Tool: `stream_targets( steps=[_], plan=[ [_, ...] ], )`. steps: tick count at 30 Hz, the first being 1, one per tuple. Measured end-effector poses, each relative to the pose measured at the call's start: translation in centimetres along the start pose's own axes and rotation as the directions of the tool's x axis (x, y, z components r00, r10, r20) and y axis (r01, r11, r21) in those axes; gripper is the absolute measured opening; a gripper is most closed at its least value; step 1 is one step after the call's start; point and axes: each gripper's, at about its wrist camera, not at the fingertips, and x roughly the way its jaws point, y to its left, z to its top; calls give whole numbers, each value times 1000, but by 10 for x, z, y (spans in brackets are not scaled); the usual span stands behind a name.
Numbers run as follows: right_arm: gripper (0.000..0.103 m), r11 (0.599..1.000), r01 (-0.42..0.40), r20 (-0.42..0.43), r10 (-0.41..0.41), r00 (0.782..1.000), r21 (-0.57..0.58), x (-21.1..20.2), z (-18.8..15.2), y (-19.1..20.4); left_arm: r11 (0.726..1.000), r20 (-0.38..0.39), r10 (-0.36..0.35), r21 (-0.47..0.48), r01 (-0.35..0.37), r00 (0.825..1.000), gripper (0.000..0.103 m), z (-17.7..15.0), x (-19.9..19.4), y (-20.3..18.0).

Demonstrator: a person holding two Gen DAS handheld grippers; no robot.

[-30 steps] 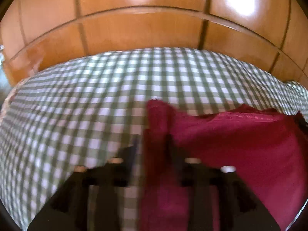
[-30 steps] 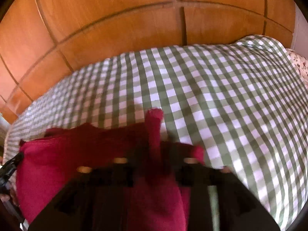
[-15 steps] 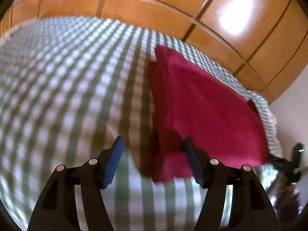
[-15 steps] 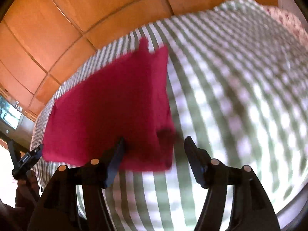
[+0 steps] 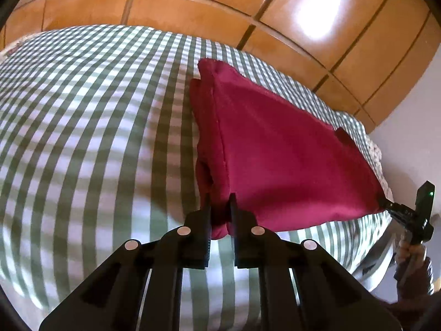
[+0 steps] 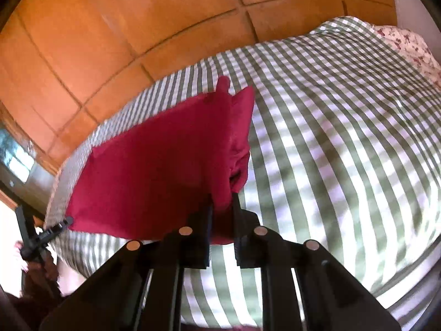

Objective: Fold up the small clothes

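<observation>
A dark red garment [image 5: 275,151] lies folded flat on the green-and-white checked bedcover [image 5: 82,138]. In the left wrist view my left gripper [image 5: 220,198] is closing, its pads pinching the garment's near left corner. The right gripper [image 5: 384,203] shows at the far right, gripping the other near corner. The right wrist view has the garment [image 6: 154,171] left of centre, with my right gripper [image 6: 222,198] closing on the near right corner. The left gripper [image 6: 67,220] holds the corner at the left edge. The near edge is slightly lifted between both.
Wooden wardrobe panels [image 5: 193,0] rise behind the bed. A floral pillow [image 6: 408,44] lies at the far right of the bedcover [image 6: 330,138]. A person's hand [image 5: 410,251] grips the right tool near the bed's edge. Bare cover spreads on both sides of the garment.
Both grippers let go of the cloth at the far side, drew back with jaws wide over the near corners, and have now closed on those corners.
</observation>
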Motion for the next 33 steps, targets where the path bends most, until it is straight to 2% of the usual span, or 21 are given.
stream_targets(
  steps=[4,6,7,8,9,11,12,13,16,19,22,25,27,28,29,30,31,33],
  plan=[
    [12,999,34,-43,-34,998,-7,-5,-24,-3,1000,-23,18,19,-18,1000,9,-24,-19,0],
    [19,996,85,-14,-85,996,1,-10,-23,-1,997,-15,63,45,-62,998,9,-27,-26,-4],
    [34,997,77,13,-77,997,-3,-16,-22,3,994,2,90,60,-90,996,9,-25,-29,-8],
    [41,998,56,52,-55,997,-27,-22,-18,14,993,17,94,71,-95,995,9,-22,-33,-12],
    [41,998,38,68,-34,997,-53,-25,-16,24,993,46,85,84,-88,995,15,-17,-38,-20],
    [46,994,-27,65,34,997,-105,-24,-13,47,992,93,40,118,-51,995,33,-12,-45,-34],
    [47,987,-70,53,79,996,-144,-19,-14,65,989,115,11,146,-28,993,47,-10,-46,-44],
    [48,980,-106,35,113,993,-171,-13,-16,79,986,122,-8,168,-12,992,53,-10,-45,-52],
    [48,947,-209,-61,200,978,-245,16,-32,125,968,61,-39,250,23,997,53,-13,-24,-77],
    [47,932,-223,-141,189,972,-287,47,-50,148,953,-9,-7,304,9,1000,53,-19,7,-89],
    [45,944,-137,-159,93,983,-299,68,-56,136,952,-61,84,301,-62,995,53,-26,37,-82],
    [38,956,-177,-168,140,976,-232,67,-53,115,949,-42,91,306,-74,995,53,-26,37,-80],
    [42,960,-202,-172,170,970,-191,57,-46,109,943,-18,94,321,-84,995,53,-26,30,-81],
    [53,963,-205,-150,180,972,-175,47,-42,107,941,6,83,327,-81,997,55,-25,24,-82],
    [60,966,-198,-112,181,977,-167,38,-34,102,940,26,80,330,-85,996,58,-23,18,-83],
    [61,969,-185,-84,173,981,-161,31,-29,102,941,42,85,326,-94,995,65,-21,14,-82],
    [61,973,-172,-60,165,985,-152,27,-22,99,944,62,91,311,-106,994,69,-18,11,-80],
    [61,984,-128,-5,129,992,-126,24,1,88,954,76,85,280,-103,993,69,-8,9,-78]
  ],
)
